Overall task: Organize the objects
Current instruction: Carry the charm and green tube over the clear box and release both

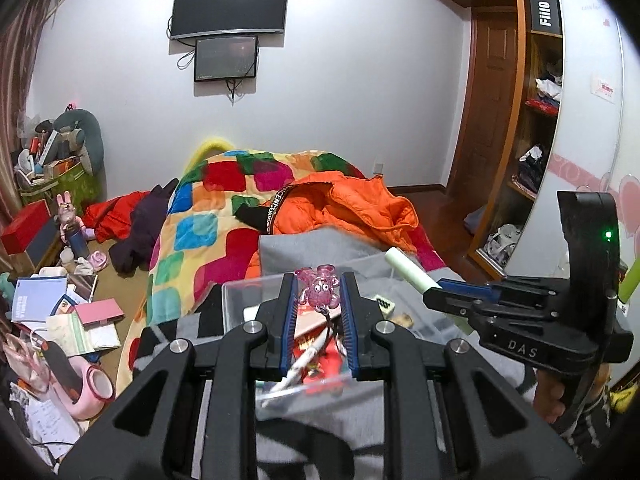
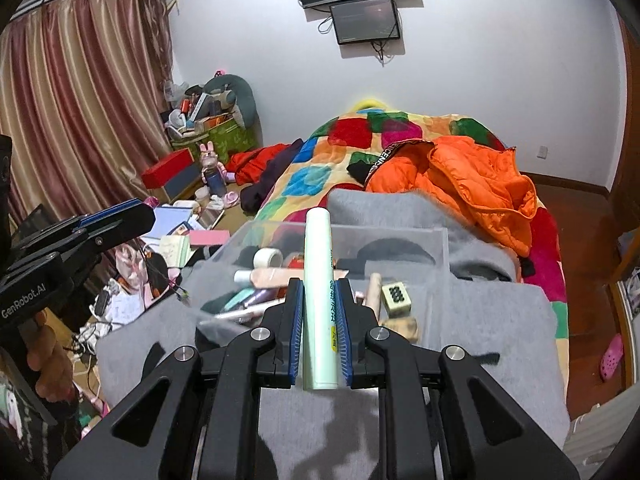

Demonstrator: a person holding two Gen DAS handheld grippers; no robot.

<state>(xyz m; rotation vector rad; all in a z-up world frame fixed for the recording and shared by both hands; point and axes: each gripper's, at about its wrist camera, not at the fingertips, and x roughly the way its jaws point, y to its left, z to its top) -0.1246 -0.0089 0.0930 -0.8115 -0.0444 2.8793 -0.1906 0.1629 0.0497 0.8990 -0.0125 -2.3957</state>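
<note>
Left wrist view: left gripper (image 1: 319, 294) pinching pink charm (image 1: 319, 290) (small translucent figure, cord dangling) above clear box (image 1: 236, 300) on grey blanket (image 1: 304, 246) on bed. Charm looks light, hard, maybe slippery; hold by body, not cord.

Right wrist view: right gripper (image 2: 318, 308) clamped on pale green tube (image 2: 318, 280), gripped at lower half, tip pointing over same box (holds tape roll (image 2: 268, 258), mahjong tile (image 2: 396, 299), pens). Tube looks light, stiff, smooth; mid-body grip suits.

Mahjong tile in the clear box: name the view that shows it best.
The right wrist view: the mahjong tile sits whole in the clear box, its dotted face readable. In the left wrist view the tile is small and partly hidden behind the left gripper.
</note>
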